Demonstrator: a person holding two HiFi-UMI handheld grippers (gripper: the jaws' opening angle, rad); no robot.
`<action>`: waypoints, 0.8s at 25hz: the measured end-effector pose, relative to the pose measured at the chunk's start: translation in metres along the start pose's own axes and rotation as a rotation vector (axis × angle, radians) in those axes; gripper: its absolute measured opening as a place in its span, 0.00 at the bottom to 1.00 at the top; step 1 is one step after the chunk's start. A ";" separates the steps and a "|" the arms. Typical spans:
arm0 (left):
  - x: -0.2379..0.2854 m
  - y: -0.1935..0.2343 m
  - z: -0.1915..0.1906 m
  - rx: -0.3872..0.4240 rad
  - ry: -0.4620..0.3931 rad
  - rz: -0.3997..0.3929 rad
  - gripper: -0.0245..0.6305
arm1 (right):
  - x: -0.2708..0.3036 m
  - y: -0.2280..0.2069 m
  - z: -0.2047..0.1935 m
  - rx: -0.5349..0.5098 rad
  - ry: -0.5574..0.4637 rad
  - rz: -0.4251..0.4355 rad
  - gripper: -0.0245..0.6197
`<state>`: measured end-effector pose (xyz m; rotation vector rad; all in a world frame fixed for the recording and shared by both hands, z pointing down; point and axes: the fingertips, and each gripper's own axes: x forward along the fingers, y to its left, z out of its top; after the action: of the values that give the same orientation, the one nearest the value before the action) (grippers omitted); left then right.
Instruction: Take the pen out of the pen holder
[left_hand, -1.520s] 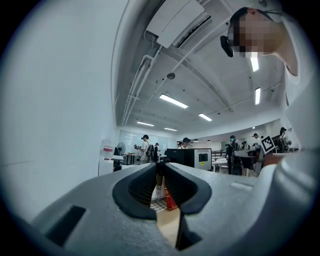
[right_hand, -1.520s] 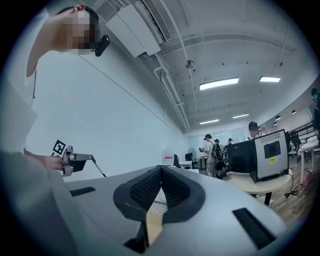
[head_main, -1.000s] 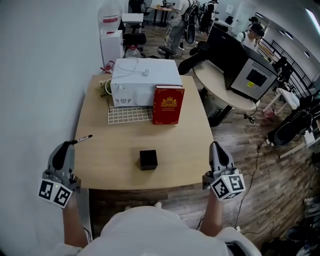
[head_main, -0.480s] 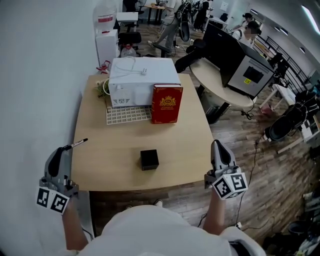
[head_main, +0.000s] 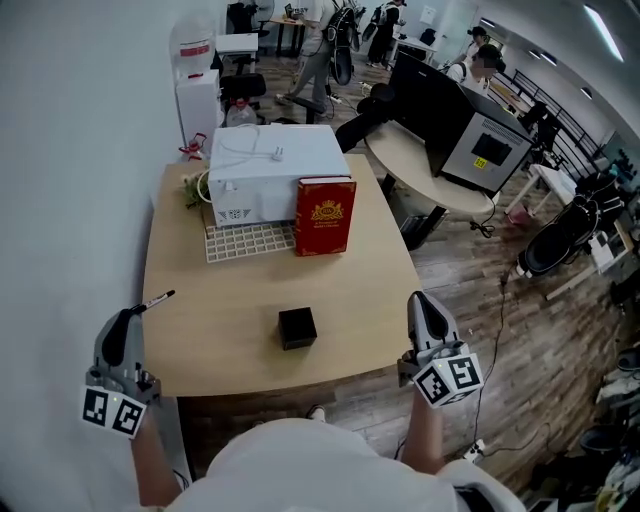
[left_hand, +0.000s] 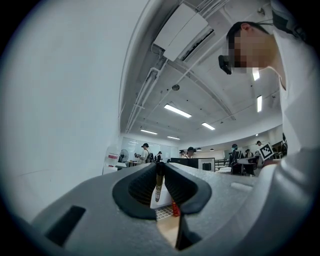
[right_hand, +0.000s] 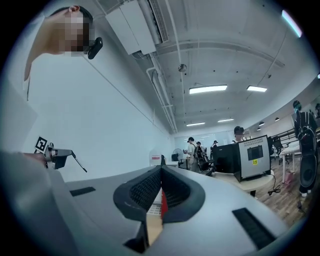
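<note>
The pen holder (head_main: 297, 327), a small black cube, stands on the wooden table (head_main: 230, 290) near its front middle. My left gripper (head_main: 128, 313) hovers at the table's front-left corner, shut on a thin black pen (head_main: 158, 298) that pokes forward and up out of its tips. In the left gripper view the pen (left_hand: 159, 182) stands clamped between the pads of the left gripper (left_hand: 160, 167). My right gripper (head_main: 418, 299) is at the table's front-right corner, shut with nothing in it. In the right gripper view the right gripper (right_hand: 161, 171) has its pads meeting.
A white microwave (head_main: 275, 170), a red book (head_main: 324, 215) standing upright and a white grid tray (head_main: 248, 240) fill the back of the table. A white wall runs along the left. To the right are wood floor, a round desk (head_main: 440, 170) and people farther off.
Both grippers have drifted slightly toward the table's near edge in the head view. The left one still grips the pen; the right stays shut and empty.
</note>
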<state>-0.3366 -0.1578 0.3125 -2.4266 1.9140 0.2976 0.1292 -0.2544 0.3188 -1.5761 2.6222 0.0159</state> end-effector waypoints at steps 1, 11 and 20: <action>0.002 0.000 -0.001 -0.004 -0.001 -0.007 0.13 | 0.000 0.001 0.001 -0.005 0.001 -0.003 0.04; 0.016 -0.006 -0.015 -0.041 0.003 -0.084 0.13 | -0.001 0.016 -0.004 -0.015 0.015 -0.019 0.04; 0.014 -0.007 -0.021 -0.063 0.009 -0.115 0.13 | -0.005 0.036 -0.012 -0.039 0.046 0.003 0.04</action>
<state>-0.3235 -0.1727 0.3303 -2.5702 1.7857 0.3476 0.0991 -0.2334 0.3301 -1.6040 2.6750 0.0321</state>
